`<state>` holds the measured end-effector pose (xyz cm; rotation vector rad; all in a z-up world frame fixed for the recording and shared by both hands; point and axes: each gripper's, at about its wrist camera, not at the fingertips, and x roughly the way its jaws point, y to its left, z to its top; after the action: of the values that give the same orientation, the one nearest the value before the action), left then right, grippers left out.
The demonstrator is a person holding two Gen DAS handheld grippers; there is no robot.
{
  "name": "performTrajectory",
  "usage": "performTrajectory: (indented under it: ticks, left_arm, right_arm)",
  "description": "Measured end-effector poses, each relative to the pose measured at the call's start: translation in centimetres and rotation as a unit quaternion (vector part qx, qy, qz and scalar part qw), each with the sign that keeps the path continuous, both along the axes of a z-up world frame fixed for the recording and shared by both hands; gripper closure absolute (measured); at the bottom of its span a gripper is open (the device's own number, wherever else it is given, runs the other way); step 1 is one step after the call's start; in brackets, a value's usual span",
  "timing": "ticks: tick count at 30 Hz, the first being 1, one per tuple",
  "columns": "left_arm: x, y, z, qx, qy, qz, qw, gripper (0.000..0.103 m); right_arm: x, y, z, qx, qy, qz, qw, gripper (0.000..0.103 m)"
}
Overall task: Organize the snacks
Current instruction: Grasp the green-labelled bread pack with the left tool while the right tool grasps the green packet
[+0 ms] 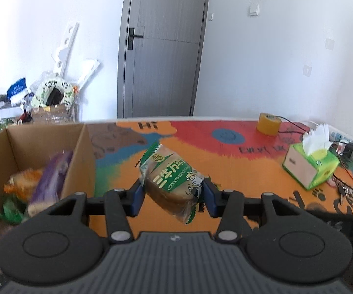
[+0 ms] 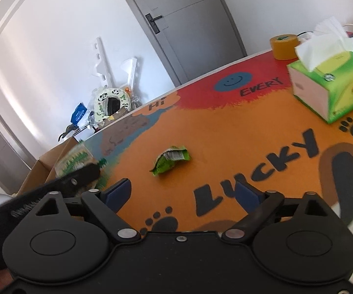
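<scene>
My left gripper [image 1: 172,197] is shut on a green-and-white packet of bread [image 1: 174,178] and holds it above the colourful table, just right of a cardboard box [image 1: 78,152]. The box holds a purple packet [image 1: 51,181] and other orange and green snacks. My right gripper [image 2: 183,191] is open and empty above the table. A small crumpled green snack packet [image 2: 172,160] lies on the orange mat ahead of it. The left gripper with the bread packet [image 2: 75,160] shows at the left of the right wrist view, by the box [image 2: 48,164].
A green tissue box [image 1: 310,165] [image 2: 333,85] stands at the right. A yellow tape roll [image 1: 269,123] [image 2: 285,46] sits at the table's far edge. Cables and a power strip [image 1: 345,144] lie at the far right. Clutter stands by the wall beside a grey door.
</scene>
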<state>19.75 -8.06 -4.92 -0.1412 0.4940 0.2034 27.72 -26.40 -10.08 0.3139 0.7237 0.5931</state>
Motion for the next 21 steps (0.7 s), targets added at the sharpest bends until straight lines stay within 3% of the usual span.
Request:
performTrajectory:
  ticks: [5, 21]
  left_arm:
    - [1.3, 0.6, 0.8, 0.010, 0.002, 0.013, 0.9999, 0.054]
    - [4.3, 2.8, 0.8, -0.005, 0.018, 0.028, 0.9995, 0.054]
  right_arm:
    - [1.6, 1.9, 0.2, -0.004, 0.002, 0.018, 1.000, 0.023]
    - [6.4, 6.8, -0.7, -0.046, 0.016, 0.047, 0.998, 0.032]
